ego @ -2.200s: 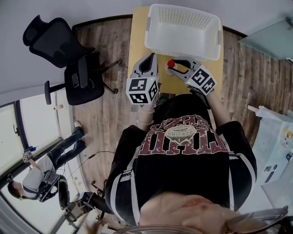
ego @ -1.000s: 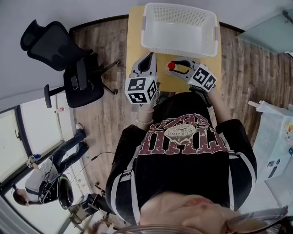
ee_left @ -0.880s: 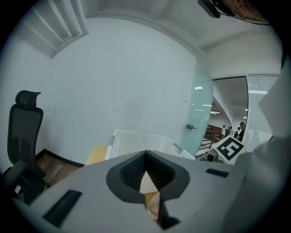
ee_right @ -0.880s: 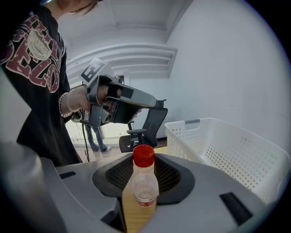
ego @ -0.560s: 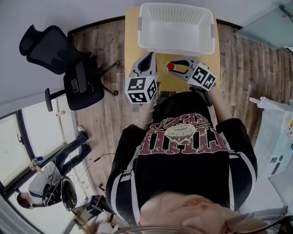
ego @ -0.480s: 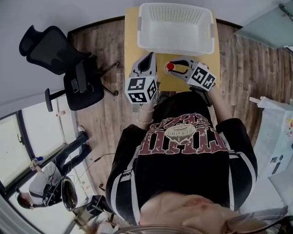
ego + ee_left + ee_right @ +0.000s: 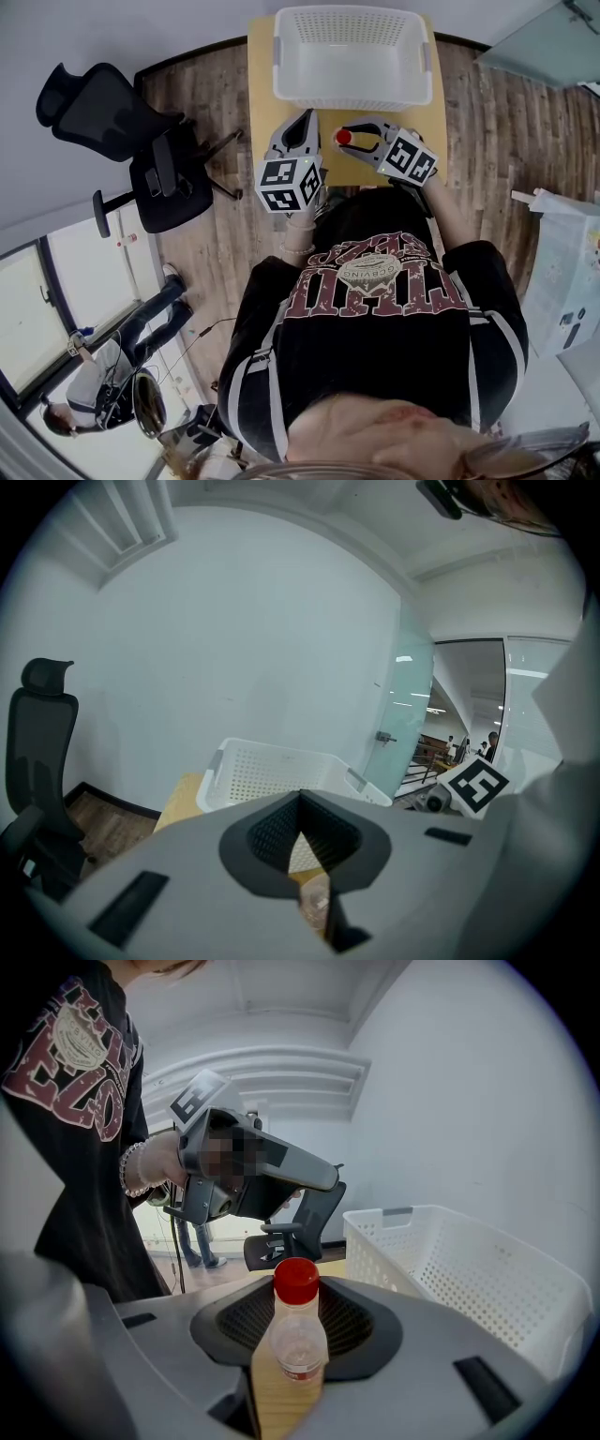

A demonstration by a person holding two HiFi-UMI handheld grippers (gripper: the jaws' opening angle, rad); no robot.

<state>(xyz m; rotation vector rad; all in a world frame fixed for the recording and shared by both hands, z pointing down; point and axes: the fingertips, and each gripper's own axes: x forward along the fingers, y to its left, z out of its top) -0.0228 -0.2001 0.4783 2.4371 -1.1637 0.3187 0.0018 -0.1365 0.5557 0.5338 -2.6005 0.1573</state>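
Head view: a narrow yellow bench (image 7: 261, 84) on a wood-plank floor (image 7: 216, 225), against a pale wall. At its far end, a white perforated plastic basket (image 7: 349, 94). Left of the bench, a black office chair (image 7: 122, 141); at lower left, a second person (image 7: 103, 375) by a window. Over the near end of the bench, the left tongs (image 7: 305, 117) and the right tongs (image 7: 349, 139), each with a cube of black-and-white square markers. Between the right tongs' tips, the red cap of a small bottle (image 7: 343, 137), just in front of the basket. On the black shirt, a dark red print, upside down and not legible.

Left gripper view: left tongs pressed together at the tips, only a thin wedge of gap behind them. Low in that wedge, a blurred brownish patch, not identifiable. Beyond, bench, basket, chair at left, white wall, a frosted glass door (image 7: 398, 714) at right.

Right gripper view: right tongs pinching the clear bottle, upright, with bare bench showing below it. Round its body, a label band with some red; print too small to read. To the right, the basket wall; behind, the left tongs in a hand, and the chair.
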